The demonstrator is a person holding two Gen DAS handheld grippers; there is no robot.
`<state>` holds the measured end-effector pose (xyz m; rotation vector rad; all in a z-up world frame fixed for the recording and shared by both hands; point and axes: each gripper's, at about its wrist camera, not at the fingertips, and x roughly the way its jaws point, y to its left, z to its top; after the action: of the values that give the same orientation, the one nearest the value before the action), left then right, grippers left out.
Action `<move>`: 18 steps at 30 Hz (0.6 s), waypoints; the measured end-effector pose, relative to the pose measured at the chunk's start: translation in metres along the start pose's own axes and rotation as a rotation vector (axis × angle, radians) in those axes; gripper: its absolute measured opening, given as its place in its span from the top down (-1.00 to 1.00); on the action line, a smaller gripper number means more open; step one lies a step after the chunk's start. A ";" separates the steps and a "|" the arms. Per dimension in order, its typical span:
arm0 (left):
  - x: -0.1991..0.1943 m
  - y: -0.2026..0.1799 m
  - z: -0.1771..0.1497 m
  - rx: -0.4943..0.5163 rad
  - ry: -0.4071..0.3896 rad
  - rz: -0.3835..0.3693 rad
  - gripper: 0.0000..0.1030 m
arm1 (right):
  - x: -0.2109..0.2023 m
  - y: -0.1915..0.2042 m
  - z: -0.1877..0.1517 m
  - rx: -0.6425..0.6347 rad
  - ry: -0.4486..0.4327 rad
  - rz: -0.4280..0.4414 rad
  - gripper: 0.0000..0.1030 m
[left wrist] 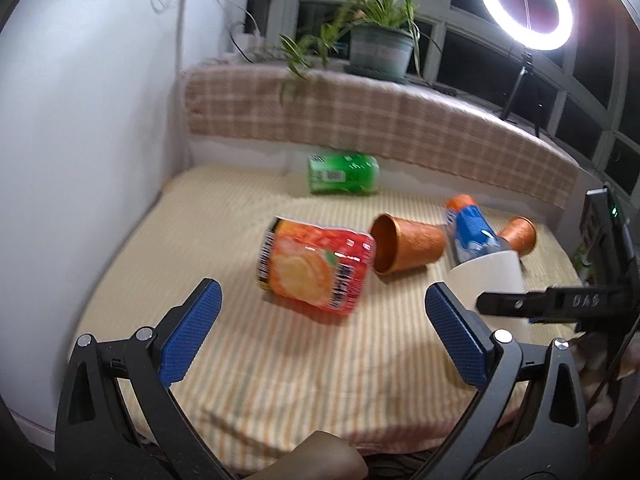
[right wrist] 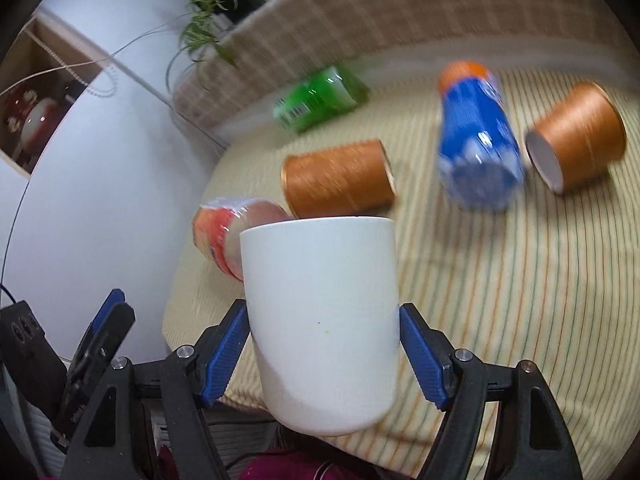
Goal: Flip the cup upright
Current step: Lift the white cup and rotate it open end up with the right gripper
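Observation:
My right gripper (right wrist: 322, 320) is shut on a white cup (right wrist: 324, 312) and holds it upright, rim up, above the front edge of the striped cloth. The cup also shows at the right of the left wrist view (left wrist: 490, 276), behind the right gripper's black finger. My left gripper (left wrist: 320, 312) is open and empty, low over the front of the cloth, facing a lying red-orange can (left wrist: 316, 268). Two orange cups lie on their sides: one in the middle (right wrist: 340, 178) (left wrist: 408, 244), one at the right (right wrist: 576, 136) (left wrist: 518, 234).
A green can (left wrist: 344, 174) (right wrist: 320, 98) lies at the back near a checked cushion (left wrist: 360, 120). A blue bottle (right wrist: 476, 140) (left wrist: 468, 228) lies between the orange cups. A white wall (left wrist: 80, 120) bounds the left. A potted plant (left wrist: 380, 48) and ring light (left wrist: 524, 4) stand behind.

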<state>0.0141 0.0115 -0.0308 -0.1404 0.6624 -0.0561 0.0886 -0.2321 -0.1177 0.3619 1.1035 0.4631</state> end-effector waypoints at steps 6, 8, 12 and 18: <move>0.013 -0.019 0.000 0.020 0.050 -0.053 -1.00 | 0.002 -0.011 -0.004 0.038 0.014 -0.028 -0.50; 0.017 -0.026 -0.001 0.026 0.066 -0.072 -1.00 | 0.004 -0.014 -0.003 0.045 0.019 -0.029 -0.51; 0.026 -0.033 -0.001 0.023 0.099 -0.090 -1.00 | 0.008 -0.020 0.000 0.064 0.023 -0.033 -0.51; 0.036 -0.042 0.001 0.014 0.135 -0.109 -1.00 | -0.011 -0.029 -0.002 0.076 -0.028 -0.013 -0.69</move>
<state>0.0424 -0.0333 -0.0459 -0.1604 0.7886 -0.1757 0.0879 -0.2620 -0.1244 0.4264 1.0975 0.4037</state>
